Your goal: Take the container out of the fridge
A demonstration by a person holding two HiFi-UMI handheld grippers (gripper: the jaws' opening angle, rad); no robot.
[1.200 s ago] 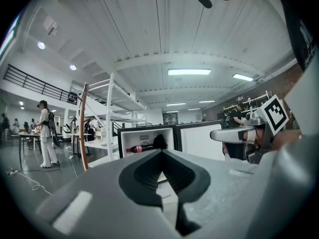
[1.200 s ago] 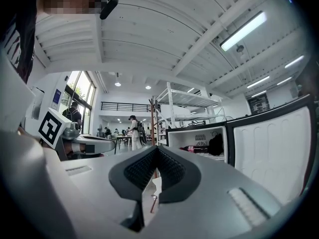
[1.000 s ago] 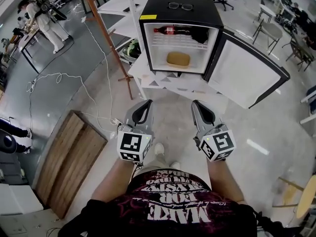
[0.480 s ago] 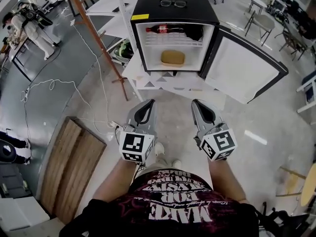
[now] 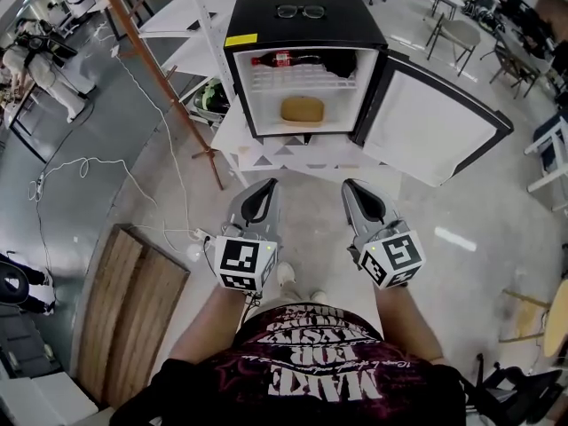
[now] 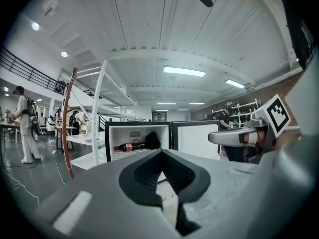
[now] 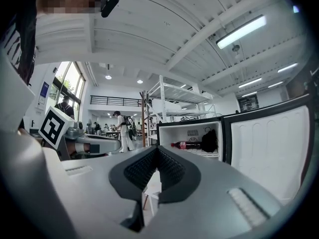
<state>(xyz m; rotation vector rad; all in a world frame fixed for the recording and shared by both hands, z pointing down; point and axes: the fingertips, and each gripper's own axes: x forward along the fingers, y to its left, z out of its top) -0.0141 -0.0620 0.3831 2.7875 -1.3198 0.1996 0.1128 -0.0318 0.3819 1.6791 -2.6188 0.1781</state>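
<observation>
Two tongs were noted, held side by side ahead of the person and aimed at the open fridge (image 5: 355, 29). Left tongs (image 5: 263, 188): tips closed together, nothing between them. Right tongs (image 5: 356, 188): likewise closed and empty. Both were well apart from the fridge, with bare floor (image 5: 306, 198) between.

Task item: the container (image 5: 303, 110), tan and rounded, sat alone on the fridge's lower level, beneath the wire shelf. That shelf carried a cola bottle (image 5: 277, 59) on its side and a dark object (image 5: 339, 60) beside it. The door (image 5: 435, 136) stood wide open to the right, leaving access unobstructed.

Assessment: the step in hand appeared to be the approach, and no reach had begun. The next move would call for closing the gap to the fridge and opening one pair of tongs wide enough to span the container. They would need to enter low, under the shelf, so as not to disturb the bottle.

Surface and room: the fridge rested on a low white worktop (image 5: 266, 153), with a pair of glasses (image 5: 300, 11) on its top. The floor was pale and hard. A wooden board (image 5: 124, 300) and a loose white cable (image 5: 80, 162) lay to the left. White racking (image 5: 191, 16), chairs (image 5: 457, 34) and a person in white (image 5: 40, 60) occupied the surrounding workshop.
</observation>
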